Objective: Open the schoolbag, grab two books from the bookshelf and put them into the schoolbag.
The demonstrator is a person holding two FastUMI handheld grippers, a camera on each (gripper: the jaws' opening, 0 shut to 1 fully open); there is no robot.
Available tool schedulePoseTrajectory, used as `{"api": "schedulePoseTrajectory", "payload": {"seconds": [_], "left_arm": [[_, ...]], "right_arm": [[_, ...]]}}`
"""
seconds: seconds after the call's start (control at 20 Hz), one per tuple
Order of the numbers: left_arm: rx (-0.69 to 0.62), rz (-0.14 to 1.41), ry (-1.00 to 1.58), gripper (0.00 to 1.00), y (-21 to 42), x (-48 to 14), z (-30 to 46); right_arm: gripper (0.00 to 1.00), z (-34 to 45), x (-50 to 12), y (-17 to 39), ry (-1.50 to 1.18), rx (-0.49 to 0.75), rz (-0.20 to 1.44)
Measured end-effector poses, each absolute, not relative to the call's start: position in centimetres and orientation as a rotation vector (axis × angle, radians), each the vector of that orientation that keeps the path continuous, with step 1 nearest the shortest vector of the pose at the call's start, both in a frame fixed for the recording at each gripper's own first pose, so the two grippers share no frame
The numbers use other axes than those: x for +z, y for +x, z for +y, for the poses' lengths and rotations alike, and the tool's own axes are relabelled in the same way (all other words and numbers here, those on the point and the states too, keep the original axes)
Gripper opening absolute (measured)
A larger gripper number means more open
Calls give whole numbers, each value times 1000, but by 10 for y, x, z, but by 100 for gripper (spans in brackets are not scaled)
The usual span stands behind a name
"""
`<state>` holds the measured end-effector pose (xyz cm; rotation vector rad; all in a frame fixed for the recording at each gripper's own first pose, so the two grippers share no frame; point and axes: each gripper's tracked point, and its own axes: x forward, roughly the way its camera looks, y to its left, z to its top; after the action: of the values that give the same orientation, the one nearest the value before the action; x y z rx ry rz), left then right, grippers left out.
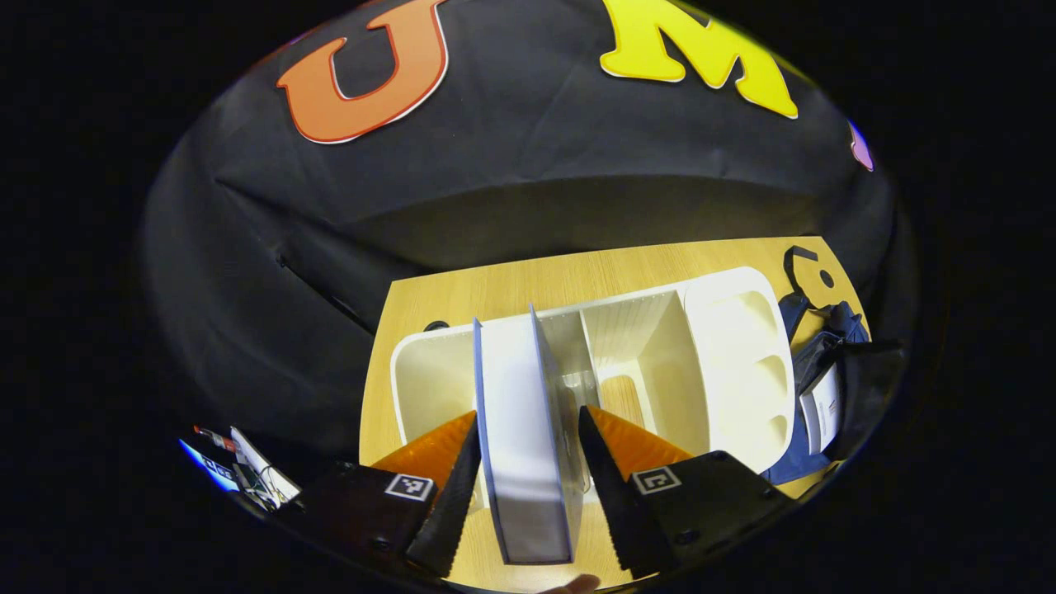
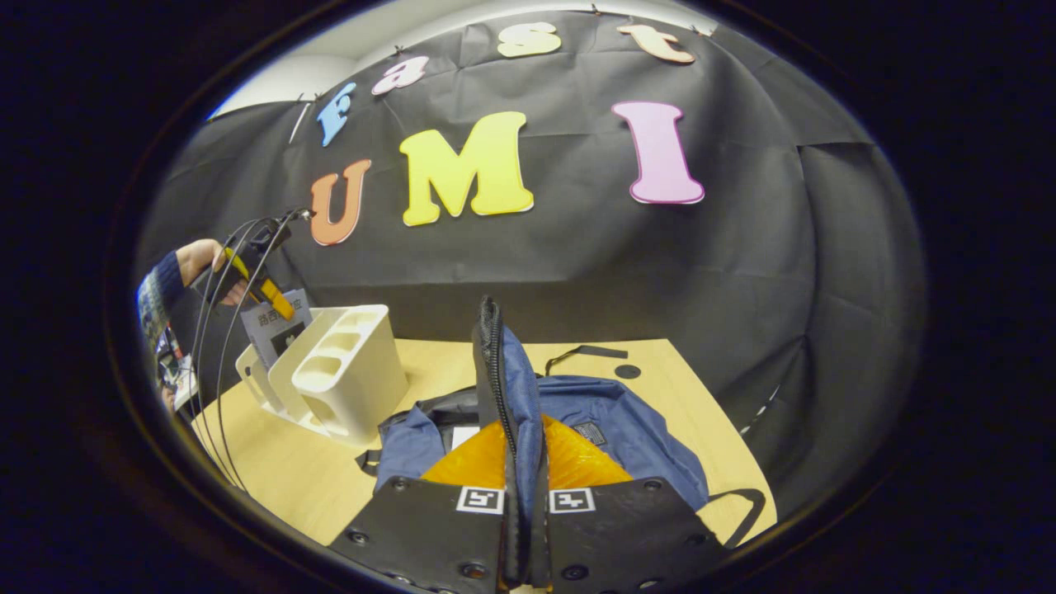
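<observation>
While the left claw straddles (perhaps gripping) a slim book, the right claw pinches the schoolbag's zippered fabric edge.

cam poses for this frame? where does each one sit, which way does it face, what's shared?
Left gripper view: rides the left gripper, looking down at a book between its fingers, above the bookshelf.
Right gripper view: rides the right gripper, facing the booth wall, shut on the schoolbag flap; a hand shows far off.
Shared: bookshelf, schoolbag, table.
</observation>
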<state>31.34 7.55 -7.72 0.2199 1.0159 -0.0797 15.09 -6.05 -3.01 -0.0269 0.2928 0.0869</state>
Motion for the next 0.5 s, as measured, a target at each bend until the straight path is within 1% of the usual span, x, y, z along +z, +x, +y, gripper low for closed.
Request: {"api": "schedulePoseTrajectory", "payload": {"seconds": [0.05, 0.1, 0.15, 0.2, 0.25, 0.4, 0.45, 0.5], "left_arm": [[-80, 1021, 219, 63, 314, -79, 75], [-82, 1024, 217, 59, 312, -75, 74], [-90, 1022, 213, 51, 314, -77, 74], [-95, 1020, 205, 51, 313, -79, 71], [-90, 1022, 196, 48, 311, -79, 71], [-110, 1019, 149, 45, 303, -77, 65], [-115, 1012, 142, 41, 300, -76, 65], [-118, 1005, 133, 42, 297, -74, 65]], "right_arm": [[5, -61, -30, 151, -26, 86, 295], [5, -60, -31, 151, -24, 86, 296], [5, -60, -31, 150, -22, 86, 295], [5, -60, -31, 150, -20, 85, 296], [5, -60, -31, 150, -18, 85, 295], [5, -60, -33, 149, -18, 85, 299], [5, -60, -33, 148, -18, 84, 300], [5, -59, -34, 149, -17, 84, 300]]}}
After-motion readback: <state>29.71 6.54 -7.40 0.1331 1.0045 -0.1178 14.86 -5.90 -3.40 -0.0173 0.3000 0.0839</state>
